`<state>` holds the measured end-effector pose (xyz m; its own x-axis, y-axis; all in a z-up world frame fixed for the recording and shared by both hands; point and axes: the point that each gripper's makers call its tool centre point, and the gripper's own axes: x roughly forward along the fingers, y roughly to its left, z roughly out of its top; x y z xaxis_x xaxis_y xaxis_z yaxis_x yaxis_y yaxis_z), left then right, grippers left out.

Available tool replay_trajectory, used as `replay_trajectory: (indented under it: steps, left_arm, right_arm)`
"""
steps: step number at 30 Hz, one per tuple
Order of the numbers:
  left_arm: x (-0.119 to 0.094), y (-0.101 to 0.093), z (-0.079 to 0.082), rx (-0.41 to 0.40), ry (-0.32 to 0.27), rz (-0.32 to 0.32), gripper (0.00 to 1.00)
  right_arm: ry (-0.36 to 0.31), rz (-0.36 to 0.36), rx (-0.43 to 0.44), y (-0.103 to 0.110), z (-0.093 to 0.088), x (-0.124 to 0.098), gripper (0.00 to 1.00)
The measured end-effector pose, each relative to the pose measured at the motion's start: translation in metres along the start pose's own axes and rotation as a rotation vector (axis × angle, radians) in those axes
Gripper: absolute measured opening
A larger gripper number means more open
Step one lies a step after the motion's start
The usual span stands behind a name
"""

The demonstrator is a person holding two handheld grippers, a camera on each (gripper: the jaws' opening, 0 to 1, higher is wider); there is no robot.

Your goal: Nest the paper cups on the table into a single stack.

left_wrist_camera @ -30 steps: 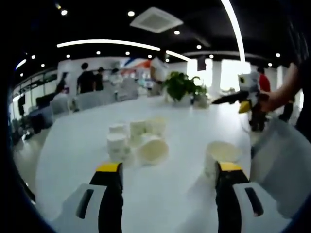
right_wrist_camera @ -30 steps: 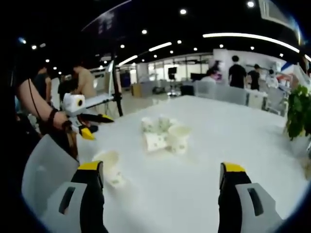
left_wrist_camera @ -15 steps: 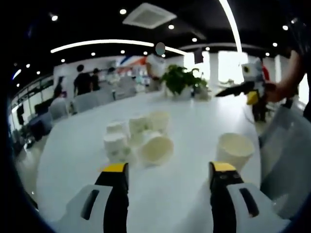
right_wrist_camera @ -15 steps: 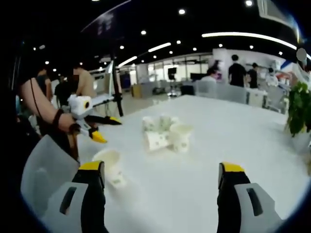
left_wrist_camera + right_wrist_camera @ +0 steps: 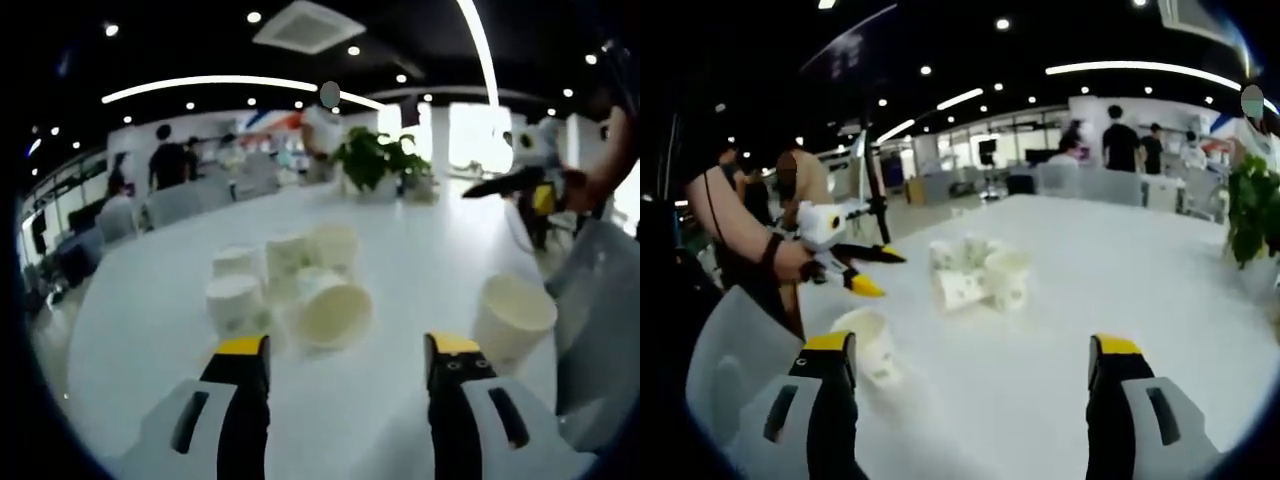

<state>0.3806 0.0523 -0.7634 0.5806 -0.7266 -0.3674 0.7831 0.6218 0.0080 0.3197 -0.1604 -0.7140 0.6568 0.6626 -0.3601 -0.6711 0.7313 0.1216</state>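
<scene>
Several white paper cups (image 5: 285,270) cluster in the middle of the white table (image 5: 150,300). One cup (image 5: 335,312) of the cluster lies on its side, its mouth facing me. A lone cup (image 5: 512,315) stands apart near the table edge, just right of my left gripper (image 5: 348,350), which is open and holds nothing. In the right gripper view the cluster (image 5: 980,272) sits ahead and the lone cup (image 5: 868,342) is by the left jaw of my open right gripper (image 5: 972,348). The left gripper (image 5: 878,272) hovers above the lone cup, held by a hand. The right gripper (image 5: 510,186) hangs at the far right.
A potted plant (image 5: 375,160) stands on the table beyond the cups, and the plant (image 5: 1250,205) is at the right edge of the right gripper view. A pale chair back (image 5: 730,360) rises at the near table edge. People stand and sit far behind the table.
The left gripper has moved forward toward the cup cluster, so the lone cup now sits off its right jaw. Its jaws have narrowed a little. The right gripper has barely moved.
</scene>
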Motion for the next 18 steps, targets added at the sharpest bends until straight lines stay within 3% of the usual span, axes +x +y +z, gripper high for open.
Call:
replay_trajectory:
  steps: [18]
  left_arm:
    - [0.024,0.015,-0.008,-0.019,0.031,0.042,0.54]
  right_arm:
    - [0.009,-0.002,0.024,0.002,-0.016,-0.004,0.93]
